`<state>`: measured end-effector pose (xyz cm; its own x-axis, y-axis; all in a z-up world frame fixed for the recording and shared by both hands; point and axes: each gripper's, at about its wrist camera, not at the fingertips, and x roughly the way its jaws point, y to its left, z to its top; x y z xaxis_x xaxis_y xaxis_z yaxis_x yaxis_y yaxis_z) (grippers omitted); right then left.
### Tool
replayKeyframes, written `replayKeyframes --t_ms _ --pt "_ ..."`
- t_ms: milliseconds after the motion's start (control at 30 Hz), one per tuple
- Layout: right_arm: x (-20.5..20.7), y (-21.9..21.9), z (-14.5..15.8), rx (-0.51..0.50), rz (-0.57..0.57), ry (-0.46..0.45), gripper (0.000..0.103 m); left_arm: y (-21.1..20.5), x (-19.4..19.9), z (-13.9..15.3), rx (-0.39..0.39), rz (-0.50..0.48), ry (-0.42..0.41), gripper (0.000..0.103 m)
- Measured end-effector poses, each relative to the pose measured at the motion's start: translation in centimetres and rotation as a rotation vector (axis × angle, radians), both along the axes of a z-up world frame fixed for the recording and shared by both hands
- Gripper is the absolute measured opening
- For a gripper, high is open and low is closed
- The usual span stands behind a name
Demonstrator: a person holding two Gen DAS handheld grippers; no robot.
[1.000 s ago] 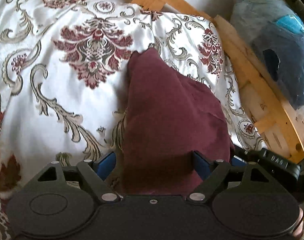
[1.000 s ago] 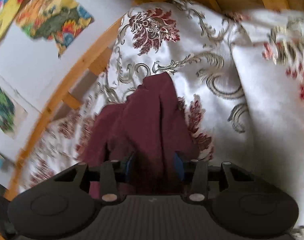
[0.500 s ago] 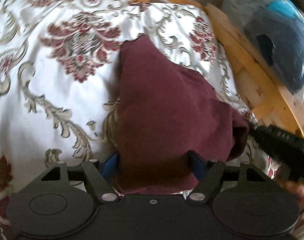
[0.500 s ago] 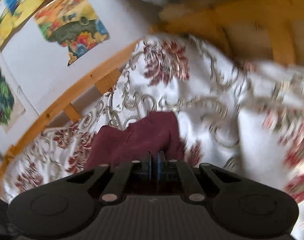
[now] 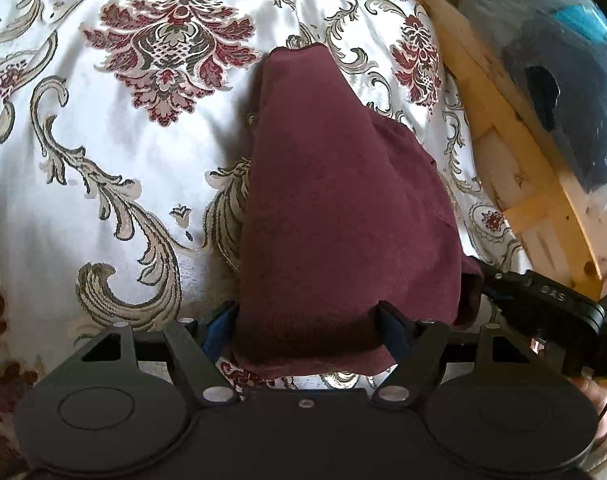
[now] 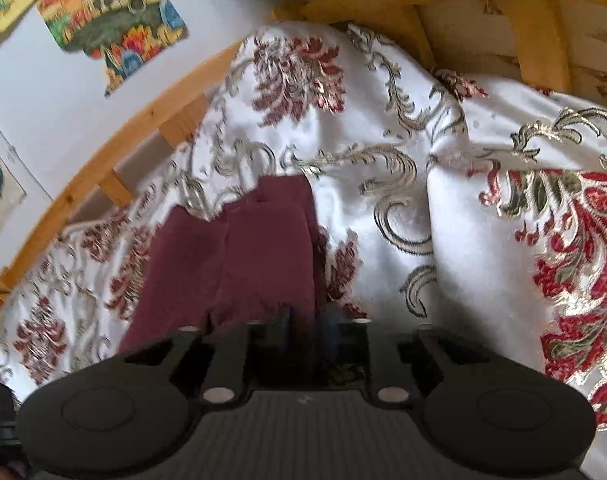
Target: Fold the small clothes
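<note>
Lying on the patterned bedspread (image 5: 103, 152) near its right edge: one maroon garment (image 5: 335, 208), partly folded, layers overlapping. Wooden bed frame (image 5: 515, 152) runs just beyond that edge; dark bundle in plastic (image 5: 563, 80) sits past the frame.

Left gripper (image 5: 307, 320): jaws spread wide, garment's near end draped between the fingers, no pinch visible. Blue pads show at both sides of the cloth.

Right gripper (image 6: 307, 320): jaws nearly together, a narrow slit between them, closed on the garment's (image 6: 239, 256) near edge. Its view slightly blurred. Colourful pictures (image 6: 115, 20) on the wall behind the frame rail (image 6: 115, 148).
</note>
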<state>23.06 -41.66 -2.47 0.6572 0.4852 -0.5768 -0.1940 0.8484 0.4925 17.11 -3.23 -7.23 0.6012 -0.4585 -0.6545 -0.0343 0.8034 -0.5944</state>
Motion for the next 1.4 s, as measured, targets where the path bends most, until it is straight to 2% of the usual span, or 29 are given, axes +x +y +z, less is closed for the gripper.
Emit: replayKeyframes --t_ms 33,133,200,300,367,400,433,567,667,767,867,933,1000,1133,1167,1200,1267,1300,1333,1367,1400 --pt "0.0 -0.2 0.1 0.028 0.0 -0.011 0.044 0.1 0.0 0.0 -0.008 0.001 0.001 0.078" --pt "0.4 -0.1 0.0 0.082 -0.006 -0.04 0.044 0.4 0.0 0.2 -0.042 0.012 0.0 0.079" --pt "1.2 0.7 0.0 0.052 0.001 -0.07 0.044 0.7 0.2 0.3 -0.061 0.021 -0.005 0.08" --pt "3.0 2.6 0.3 -0.052 0.027 -0.152 0.043 1.0 0.4 0.2 -0.085 0.033 -0.003 0.08" --pt "4.1 3.5 0.2 -0.089 0.04 -0.174 0.025 1.0 0.5 0.0 -0.087 0.034 0.0 0.08" --pt "4.7 3.9 0.0 -0.097 0.041 -0.164 0.012 1.0 0.6 -0.1 -0.081 0.032 0.003 0.081" --pt "4.9 4.1 -0.2 -0.107 0.041 -0.157 0.008 0.9 0.6 -0.2 -0.074 0.032 0.007 0.081" --pt "3.6 4.0 0.3 -0.214 -0.019 -0.221 0.006 0.9 0.7 -0.4 -0.075 0.028 0.016 0.08" --pt "3.4 2.9 0.0 -0.213 -0.042 -0.196 0.006 0.3 0.8 -0.4 -0.049 0.006 0.008 0.08" --pt "3.7 2.9 -0.5 -0.216 -0.038 -0.182 0.009 0.0 0.9 -0.5 -0.028 0.002 0.005 0.08" --pt "3.8 3.6 0.7 -0.231 -0.027 -0.231 0.017 0.1 0.9 -0.7 -0.034 0.001 0.01 0.08" --pt "4.8 4.7 2.0 -0.206 0.017 -0.247 0.036 0.1 1.0 -0.8 -0.031 -0.007 0.011 0.08" --pt "6.4 6.9 3.1 -0.205 0.091 -0.249 0.038 0.0 1.1 -0.8 -0.023 -0.013 0.013 0.081" --pt "10.2 13.7 4.2 -0.2 0.325 -0.208 0.042 0.1 1.2 -1.0 -0.026 -0.015 0.014 0.081" --pt "10.9 15.3 4.0 -0.217 0.359 -0.202 0.044 0.1 1.2 -1.0 -0.029 -0.016 0.014 0.081" --pt "11.6 16.8 3.8 -0.23 0.391 -0.194 0.049 0.2 1.2 -1.1 -0.032 -0.016 0.015 0.081" --pt "13.5 19.2 3.0 -0.237 0.416 -0.144 0.05 0.3 1.2 -1.1 -0.039 -0.015 0.018 0.081" --pt "14.2 20.0 2.6 -0.235 0.417 -0.124 0.044 0.3 1.1 -1.1 -0.04 -0.015 0.018 0.081" --pt "14.8 20.9 2.2 -0.251 0.423 -0.111 0.022 0.3 1.1 -1.1 -0.041 -0.015 0.018 0.081" --pt "15.1 21.8 1.9 -0.292 0.421 -0.12 0.012 0.3 1.1 -1.1 -0.042 -0.014 0.019 0.081" --pt "15.1 22.4 1.7 -0.338 0.416 -0.143 0.009 0.4 1.1 -1.2 -0.043 -0.015 0.019 0.081"
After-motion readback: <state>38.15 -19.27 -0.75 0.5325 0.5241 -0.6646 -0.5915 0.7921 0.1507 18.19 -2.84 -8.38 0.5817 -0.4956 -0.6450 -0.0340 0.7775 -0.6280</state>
